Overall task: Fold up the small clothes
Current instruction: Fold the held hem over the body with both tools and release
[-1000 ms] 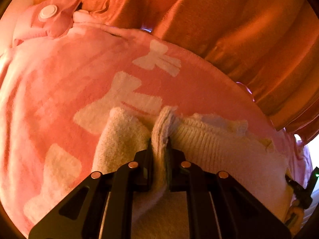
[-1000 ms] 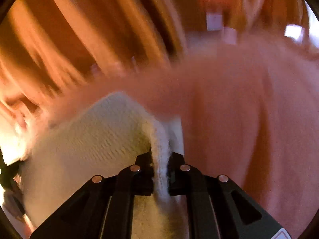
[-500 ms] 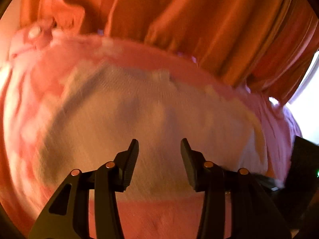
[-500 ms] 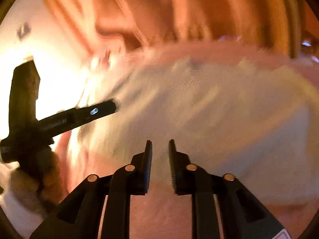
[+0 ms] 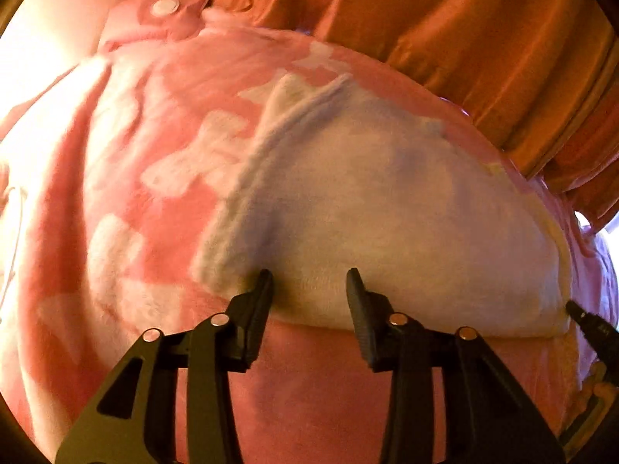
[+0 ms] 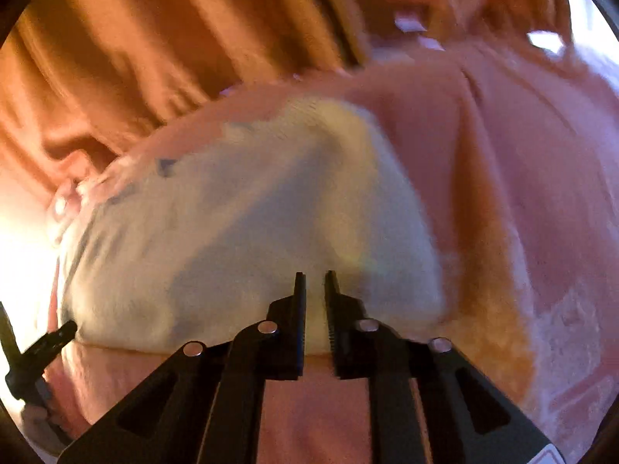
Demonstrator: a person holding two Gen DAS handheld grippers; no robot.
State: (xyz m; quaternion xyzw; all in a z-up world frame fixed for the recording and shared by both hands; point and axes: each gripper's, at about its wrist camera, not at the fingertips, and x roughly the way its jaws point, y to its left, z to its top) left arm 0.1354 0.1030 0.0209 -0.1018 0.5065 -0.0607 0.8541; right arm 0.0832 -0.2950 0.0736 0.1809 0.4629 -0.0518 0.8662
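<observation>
A small cream knitted garment (image 5: pixel 387 201) lies spread flat on a pink blanket with white bows (image 5: pixel 154 154). Its ribbed edge runs up its left side. My left gripper (image 5: pixel 309 272) hovers over the garment's near edge, open, with nothing between its fingers. In the right wrist view the same garment (image 6: pixel 251 232) is blurred. My right gripper (image 6: pixel 315 273) stands over its near edge with a narrow gap between the jaws and no cloth in it. A fingertip of the right gripper (image 5: pixel 592 328) shows at the garment's right corner in the left wrist view.
Orange pleated fabric (image 5: pixel 464 38) hangs behind the blanket, also in the right wrist view (image 6: pixel 154 38). A pink tab with a white snap button (image 5: pixel 166 5) lies at the blanket's far left. Bright light washes out the left edge of the right wrist view.
Both grippers were pinching the cream garment a second ago. They have let go, drawn back and apart, and the garment now lies flat on the blanket.
</observation>
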